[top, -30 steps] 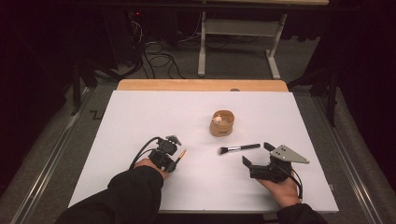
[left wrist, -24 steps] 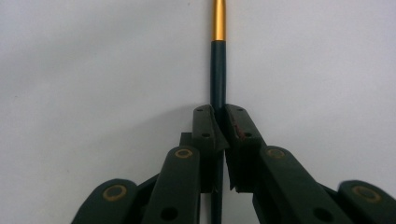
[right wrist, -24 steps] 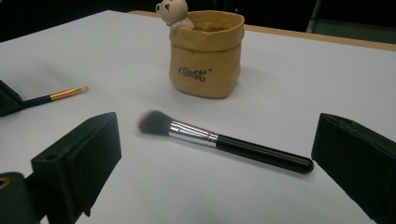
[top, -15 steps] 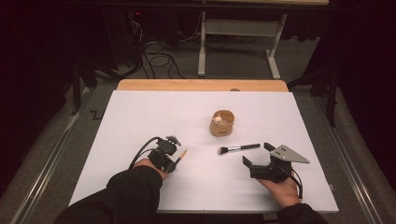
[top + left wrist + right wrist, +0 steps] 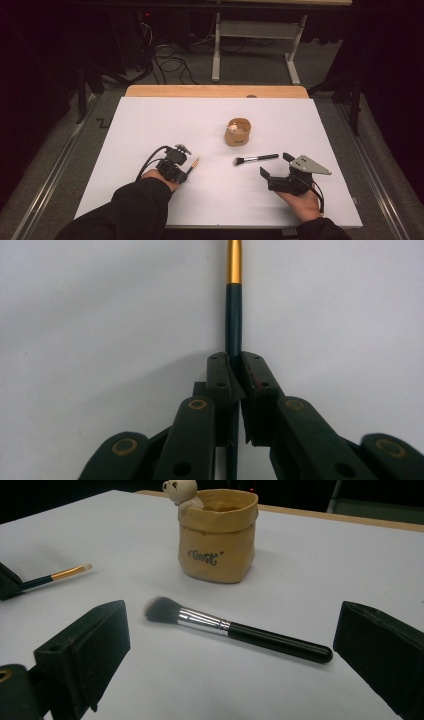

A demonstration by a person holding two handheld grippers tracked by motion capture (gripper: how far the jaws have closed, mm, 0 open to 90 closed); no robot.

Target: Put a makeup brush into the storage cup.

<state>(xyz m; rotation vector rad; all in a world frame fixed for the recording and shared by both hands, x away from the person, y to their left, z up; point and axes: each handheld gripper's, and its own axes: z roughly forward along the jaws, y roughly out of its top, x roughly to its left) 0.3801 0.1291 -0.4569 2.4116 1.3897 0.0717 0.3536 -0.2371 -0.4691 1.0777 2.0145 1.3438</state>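
Left gripper (image 5: pixel 186 166) clamped on thin brush (image 5: pixel 233 315), light, stiff, slippery handle; grip mid-handle. Right gripper (image 5: pixel 274 166) wide open, empty, near the makeup brush (image 5: pixel 256 159).

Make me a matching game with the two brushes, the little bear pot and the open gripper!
Things:
1. thin brush with the gold band
2. fluffy brush with the black handle
3. tan pot with the bear
4. right gripper

Where or how:
A. lying loose on the white table, between the open fingers
B. standing upright behind the fluffy brush
C. open, holding nothing
D. pinched in the left gripper

Pairs: 1-D, 2-A, 3-B, 4-C
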